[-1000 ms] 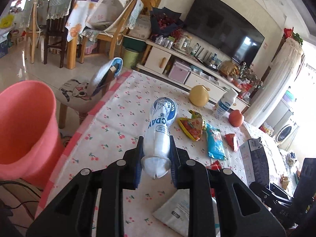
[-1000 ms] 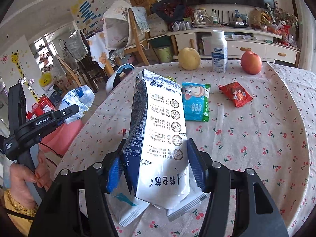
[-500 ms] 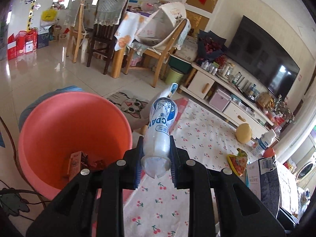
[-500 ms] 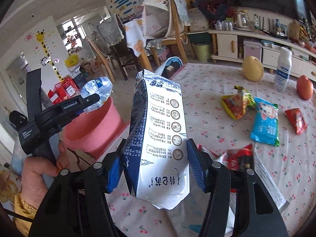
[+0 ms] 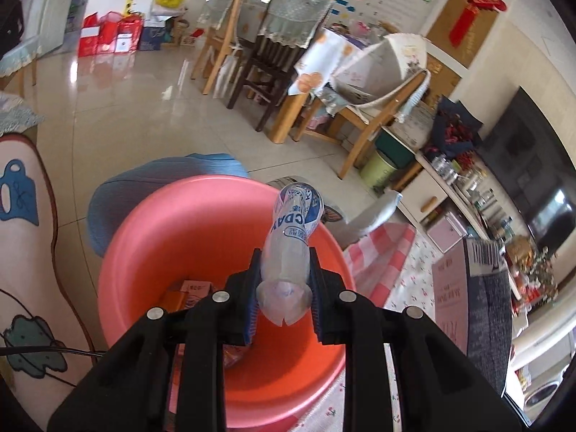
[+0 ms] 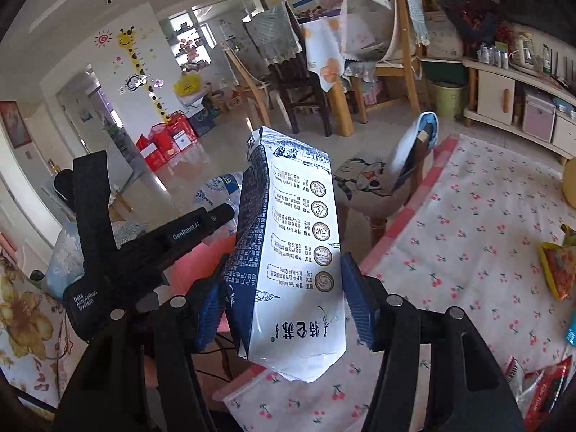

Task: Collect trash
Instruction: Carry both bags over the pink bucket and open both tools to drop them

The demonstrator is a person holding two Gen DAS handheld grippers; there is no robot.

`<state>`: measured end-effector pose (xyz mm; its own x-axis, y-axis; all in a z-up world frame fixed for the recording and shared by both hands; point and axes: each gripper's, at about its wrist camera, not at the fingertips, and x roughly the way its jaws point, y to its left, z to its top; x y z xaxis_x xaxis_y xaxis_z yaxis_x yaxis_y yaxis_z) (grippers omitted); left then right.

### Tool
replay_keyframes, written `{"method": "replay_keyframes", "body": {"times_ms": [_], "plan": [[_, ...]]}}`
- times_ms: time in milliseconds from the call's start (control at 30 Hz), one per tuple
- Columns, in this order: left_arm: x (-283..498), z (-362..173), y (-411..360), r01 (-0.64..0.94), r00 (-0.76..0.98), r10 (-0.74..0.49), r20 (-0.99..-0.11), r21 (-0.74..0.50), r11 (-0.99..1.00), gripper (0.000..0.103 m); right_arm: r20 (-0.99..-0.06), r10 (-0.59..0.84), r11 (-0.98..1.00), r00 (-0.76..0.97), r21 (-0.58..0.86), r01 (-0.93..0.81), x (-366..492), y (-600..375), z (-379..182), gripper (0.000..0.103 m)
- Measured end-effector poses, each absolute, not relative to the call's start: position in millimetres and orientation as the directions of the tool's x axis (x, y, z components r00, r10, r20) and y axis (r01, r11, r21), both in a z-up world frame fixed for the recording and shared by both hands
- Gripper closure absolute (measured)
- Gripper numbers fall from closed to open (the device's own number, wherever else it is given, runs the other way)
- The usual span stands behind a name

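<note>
The left tongs pinch a crushed clear plastic bottle by its base, holding it above the pink bin, where a small carton already lies. The right tongs pinch a blue-and-white milk pouch over the edge of the cherry-print bench; snack wrappers lie on the cloth

Wooden chairs, green bucket, television, giraffe wall sticker, red gift bags
</note>
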<state>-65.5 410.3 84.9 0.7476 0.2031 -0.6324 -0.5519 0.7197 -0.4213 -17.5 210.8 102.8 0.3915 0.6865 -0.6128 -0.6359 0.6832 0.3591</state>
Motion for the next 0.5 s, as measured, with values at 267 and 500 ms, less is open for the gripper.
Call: {"method": "replay_keyframes", "body": {"times_ms": [267,500], "plan": [[-65,70,442,-0.613,0.711,0.201,-0.674,-0.454,0.646,0.078,-0.625,0.7,0.661,0.345,0.384,-0.645,12,255,82,0.042],[-59,61,447,-0.644,0.686,0.198,-0.7,-0.457,0.614,0.065,-0.605,0.71,0.675,0.36,0.441,-0.591,24,246,67,0.023]]}}
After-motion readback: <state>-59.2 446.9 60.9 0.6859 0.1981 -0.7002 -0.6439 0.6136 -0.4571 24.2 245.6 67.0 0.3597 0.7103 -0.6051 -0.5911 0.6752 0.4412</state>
